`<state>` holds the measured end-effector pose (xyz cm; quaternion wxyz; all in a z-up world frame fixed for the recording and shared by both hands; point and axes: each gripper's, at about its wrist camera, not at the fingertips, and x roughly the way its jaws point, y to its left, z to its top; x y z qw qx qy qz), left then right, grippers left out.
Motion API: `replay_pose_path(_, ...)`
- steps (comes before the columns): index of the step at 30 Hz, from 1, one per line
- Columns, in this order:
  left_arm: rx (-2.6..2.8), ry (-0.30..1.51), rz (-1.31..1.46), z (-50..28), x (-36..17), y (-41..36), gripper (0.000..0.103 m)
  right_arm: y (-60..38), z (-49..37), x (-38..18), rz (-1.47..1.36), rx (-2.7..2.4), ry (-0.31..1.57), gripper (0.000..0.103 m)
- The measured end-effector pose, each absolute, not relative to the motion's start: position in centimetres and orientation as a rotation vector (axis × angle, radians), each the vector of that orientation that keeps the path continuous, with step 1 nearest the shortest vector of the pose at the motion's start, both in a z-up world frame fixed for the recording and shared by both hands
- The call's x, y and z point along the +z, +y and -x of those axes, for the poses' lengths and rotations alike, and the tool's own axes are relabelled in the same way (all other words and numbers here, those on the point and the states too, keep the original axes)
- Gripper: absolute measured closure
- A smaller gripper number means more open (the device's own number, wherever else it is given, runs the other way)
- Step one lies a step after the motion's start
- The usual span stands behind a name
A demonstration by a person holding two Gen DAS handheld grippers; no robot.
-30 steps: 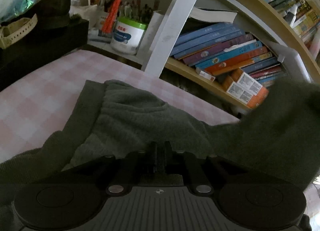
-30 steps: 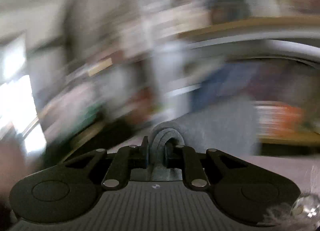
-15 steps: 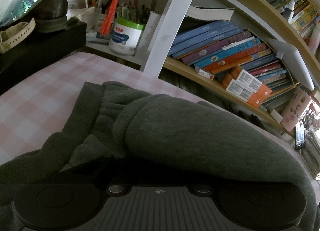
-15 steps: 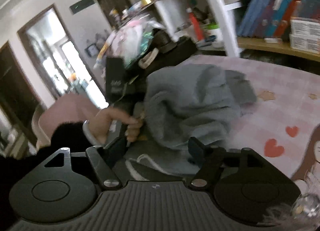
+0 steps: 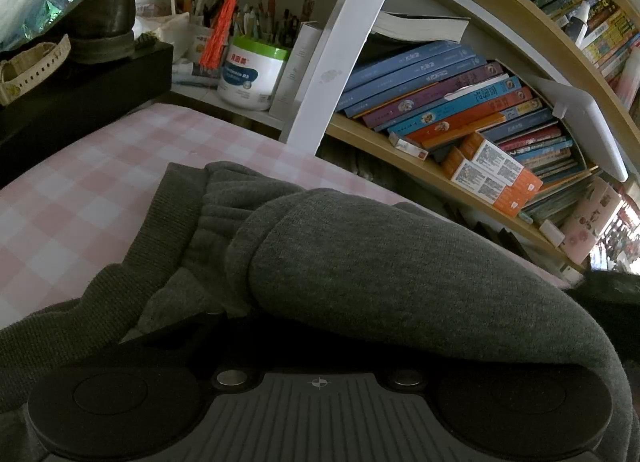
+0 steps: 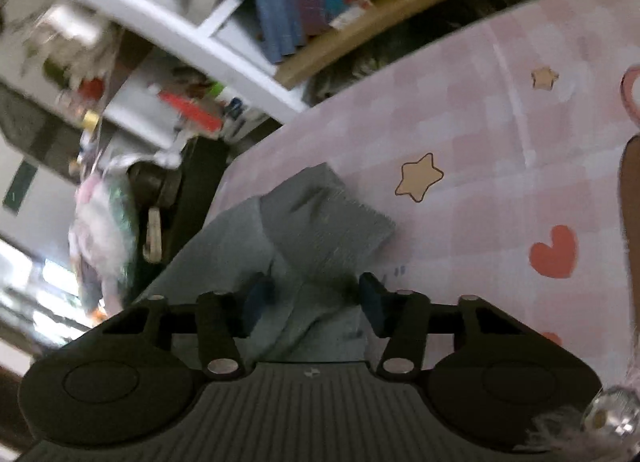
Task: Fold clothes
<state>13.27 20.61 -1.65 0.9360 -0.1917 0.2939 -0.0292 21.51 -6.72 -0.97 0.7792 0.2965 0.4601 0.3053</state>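
My left gripper [image 5: 320,342] sits at the bottom of its frame, buried under a thick fold of the grey sweatshirt [image 5: 400,274] — the cloth drapes right over the fingers, so I cannot tell whether they are apart or pinched together. The garment fills the lower half of this view, its ribbed hem [image 5: 168,221] curling up along the left side, and it lies on the pink checked sheet [image 5: 80,189] that shows at centre left. Behind it, across the upper right, a curved wooden bookshelf [image 5: 440,173] holds leaning rows of books [image 5: 440,101]. Upper left of centre stands a white tub with a green lid [image 5: 252,73], with an orange tassel [image 5: 222,29] hanging in front of the pens behind it, and a brown shoe [image 5: 104,21] sits on a black box [image 5: 80,97] at far left.

Over on my right gripper [image 6: 312,298], the fingers stand wide apart — blue pads on each side, with grey cloth lying between them but nothing clamped. In this view the sweatshirt [image 6: 320,217] runs from bottom centre up to a ribbed cuff [image 6: 332,221] at mid-frame, resting on the same sheet [image 6: 500,121], here printed with a yellow star [image 6: 418,177] and a red heart [image 6: 554,252] to the right. The shelves in the upper left are blurred.
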Motion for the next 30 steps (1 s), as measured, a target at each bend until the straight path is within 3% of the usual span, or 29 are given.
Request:
replay_pose_path(4, -0.065, 0.600, 0.399, -13.3, -1.8, 20.7, 0.091, -6.7, -20.9, 0.0, -0.520, 0.648, 0.917, 0.079)
replay_pose_path(11, -0.067, 0.600, 0.397, -13.3, -1.8, 20.8, 0.091, -15.2, -18.8, 4.7, -0.452, 0.434, 0.633, 0.081)
replay_pose_path(16, -0.078, 0.597, 0.385, -13.3, -1.7, 20.7, 0.084, -23.1, -17.2, 3.8, -0.422, 0.114, 0.535, 0.080)
replay_pose_path(24, -0.110, 0.591, 0.350, -13.2, -1.5, 19.9, 0.068, -29.0, -17.1, -0.2, -0.458, 0.020, 0.659, 0.066)
replay_pose_path(30, -0.127, 0.584, 0.337, -13.0, -1.3, 19.6, 0.057, -29.6, -12.0, 1.4, -0.368, 0.066, 0.633, 0.061)
